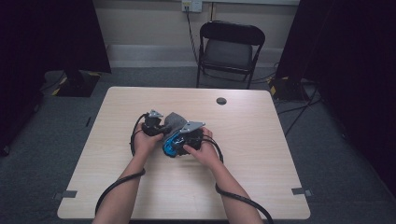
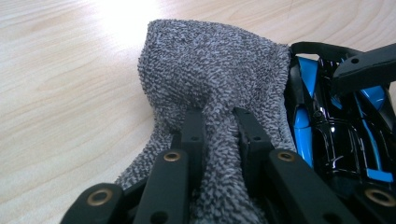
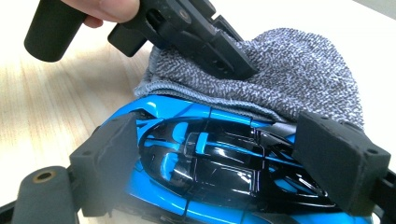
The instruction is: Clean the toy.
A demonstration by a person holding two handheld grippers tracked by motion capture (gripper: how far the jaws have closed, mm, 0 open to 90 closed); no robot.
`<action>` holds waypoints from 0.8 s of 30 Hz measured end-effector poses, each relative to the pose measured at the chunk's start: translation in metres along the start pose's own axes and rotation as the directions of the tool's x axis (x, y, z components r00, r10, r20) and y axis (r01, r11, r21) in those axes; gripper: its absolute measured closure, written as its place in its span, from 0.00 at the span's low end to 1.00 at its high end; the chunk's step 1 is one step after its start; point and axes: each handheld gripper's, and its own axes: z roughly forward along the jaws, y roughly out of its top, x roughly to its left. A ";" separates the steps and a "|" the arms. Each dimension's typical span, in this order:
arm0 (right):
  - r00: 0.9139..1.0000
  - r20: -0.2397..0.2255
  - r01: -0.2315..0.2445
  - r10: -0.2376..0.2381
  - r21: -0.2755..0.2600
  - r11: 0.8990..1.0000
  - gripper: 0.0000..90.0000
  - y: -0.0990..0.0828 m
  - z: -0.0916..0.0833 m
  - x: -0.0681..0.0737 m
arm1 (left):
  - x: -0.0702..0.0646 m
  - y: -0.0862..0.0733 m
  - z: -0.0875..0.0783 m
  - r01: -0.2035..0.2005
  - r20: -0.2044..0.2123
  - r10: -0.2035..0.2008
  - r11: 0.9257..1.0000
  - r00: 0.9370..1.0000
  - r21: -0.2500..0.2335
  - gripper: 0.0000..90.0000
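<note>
While both of the person's hands meet near the middle of the pale wooden table [image 1: 243, 186], the glossy blue-and-black toy car [image 3: 210, 172] sits between them, and everything else is easiest placed against it. The right gripper [image 3: 233, 163] has its two foam-padded jaws on either side of the car's body, pressing on its flanks, so the car is clamped there. Just behind the car, touching its far edge, lies the grey terry-cloth rag [image 2: 215, 79], bunched up into a hump (it looks soft and thick, like a small towel). The left gripper [image 2: 219, 128] has its jaws drawn close together with a fold of that rag pinched between them; in the right gripper view the same tool comes in from above the car, its black jaws sunk into the cloth, with the person's left hand [image 1: 145, 142] wrapped around its handle. In the high view the rag shows as a grey patch just beyond the car, and the right hand [image 1: 203, 150] rests beside the car on the near side. Well beyond the car, past the table's far edge, a black folding chair [image 1: 231, 49] stands against the wall.
</note>
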 end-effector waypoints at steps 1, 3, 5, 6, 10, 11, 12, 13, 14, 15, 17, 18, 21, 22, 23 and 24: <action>1.000 0.001 -0.001 0.001 -0.002 1.000 0.15 0.000 0.000 0.000 | 0.000 0.000 -0.001 0.003 0.003 -0.003 1.000 1.000 -0.001 0.85; 1.000 0.001 -0.001 0.001 -0.002 1.000 0.15 0.000 0.000 0.000 | 0.000 -0.001 -0.002 0.002 0.003 -0.002 1.000 1.000 -0.002 0.85; 1.000 0.000 -0.001 0.001 -0.001 1.000 0.15 0.000 0.000 0.000 | 0.000 -0.002 -0.003 -0.004 0.003 0.004 1.000 1.000 -0.001 0.85; 1.000 0.000 0.000 0.000 0.000 1.000 0.15 0.000 0.000 0.000 | 0.000 -0.002 -0.003 -0.001 0.002 0.001 1.000 1.000 0.000 0.85; 1.000 0.001 0.000 0.000 -0.002 1.000 0.15 0.000 0.000 0.000 | 0.001 -0.003 -0.006 -0.010 0.007 0.010 1.000 1.000 0.003 0.85; 1.000 0.000 0.000 0.000 -0.002 1.000 0.15 0.000 0.000 0.000 | 0.001 -0.003 -0.006 -0.013 0.004 0.013 1.000 1.000 0.004 0.85; 1.000 0.001 0.000 0.000 -0.003 1.000 0.15 0.000 0.000 0.000 | 0.001 -0.004 -0.007 -0.015 0.005 0.015 1.000 1.000 0.004 0.85; 1.000 0.000 0.000 0.000 -0.002 1.000 0.15 0.000 0.000 0.000 | 0.001 -0.004 -0.007 -0.018 0.004 0.018 1.000 1.000 0.006 0.85; 1.000 0.000 -0.001 0.001 -0.002 1.000 0.15 0.000 0.000 0.000 | 0.001 -0.005 -0.008 -0.018 0.002 0.018 1.000 1.000 0.005 0.85; 1.000 0.000 0.000 0.000 -0.003 1.000 0.15 0.000 0.000 0.000 | 0.001 -0.006 -0.008 -0.017 0.004 0.017 1.000 1.000 0.001 0.85; 1.000 0.001 0.000 0.000 -0.004 1.000 0.15 0.000 0.000 0.000 | 0.001 -0.007 -0.010 -0.016 0.005 0.016 1.000 1.000 -0.002 0.85; 1.000 0.000 0.000 0.000 -0.004 1.000 0.15 0.000 0.000 0.001 | 0.001 -0.008 -0.011 -0.016 0.003 0.016 1.000 1.000 -0.001 0.85; 1.000 -0.001 0.000 0.000 -0.004 1.000 0.15 0.000 0.000 0.001 | 0.001 -0.010 -0.013 -0.010 0.003 0.010 1.000 1.000 -0.005 0.85; 1.000 -0.001 0.001 -0.001 -0.003 1.000 0.15 0.000 0.000 0.001 | 0.001 -0.011 -0.014 -0.008 0.004 0.008 1.000 1.000 -0.005 0.85; 1.000 -0.001 0.001 -0.001 -0.003 1.000 0.15 0.000 0.000 0.001 | 0.002 -0.012 -0.015 -0.009 0.004 0.009 1.000 1.000 -0.006 0.85; 1.000 -0.001 0.000 0.000 -0.002 1.000 0.15 0.000 0.000 0.001 | 0.002 -0.013 -0.016 -0.010 0.000 0.010 1.000 1.000 -0.005 0.85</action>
